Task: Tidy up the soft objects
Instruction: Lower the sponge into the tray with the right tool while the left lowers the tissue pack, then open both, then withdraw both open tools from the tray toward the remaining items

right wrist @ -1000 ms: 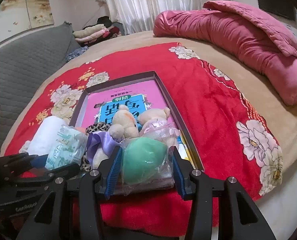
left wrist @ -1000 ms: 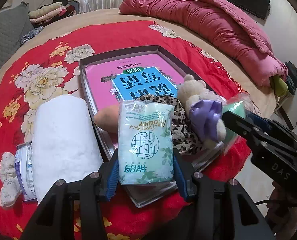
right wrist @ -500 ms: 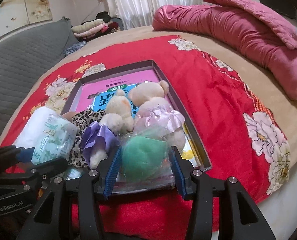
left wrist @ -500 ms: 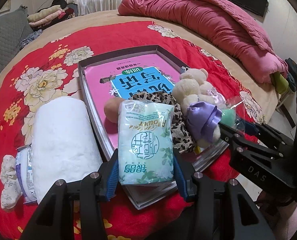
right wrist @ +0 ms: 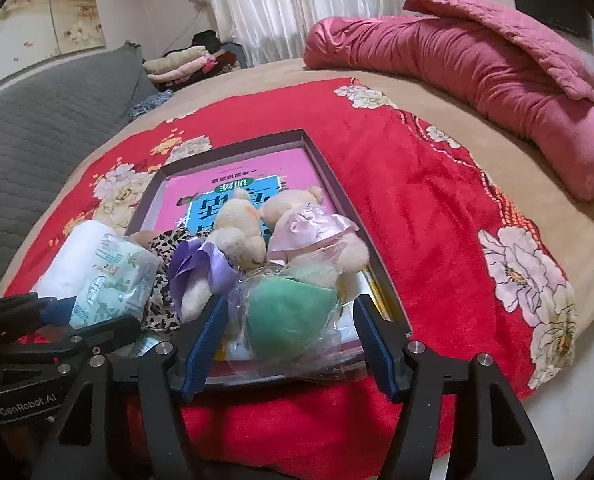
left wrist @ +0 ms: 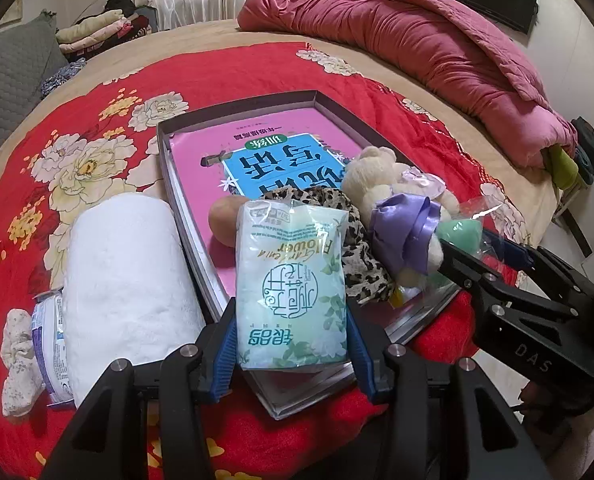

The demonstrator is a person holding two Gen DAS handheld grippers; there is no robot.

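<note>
Left wrist view: left gripper (left wrist: 291,338) clamps a pale green tissue pack (left wrist: 291,284), long axis running along the fingers, held over the near rim of the grey tray (left wrist: 169,168). White towel roll (left wrist: 125,280) lies just left, outside the tray.

Right wrist view: right gripper (right wrist: 291,336) grips a bagged green sponge (right wrist: 293,316) above the tray's near edge, plush bears (right wrist: 293,228) directly ahead.

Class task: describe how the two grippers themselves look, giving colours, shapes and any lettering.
Both are black, angular frames with silver screws and blue ribbed finger pads. The left gripper reads "GenRobot.AI" on its side; the right gripper reads "DAS". No cables or sleeves show.
</note>
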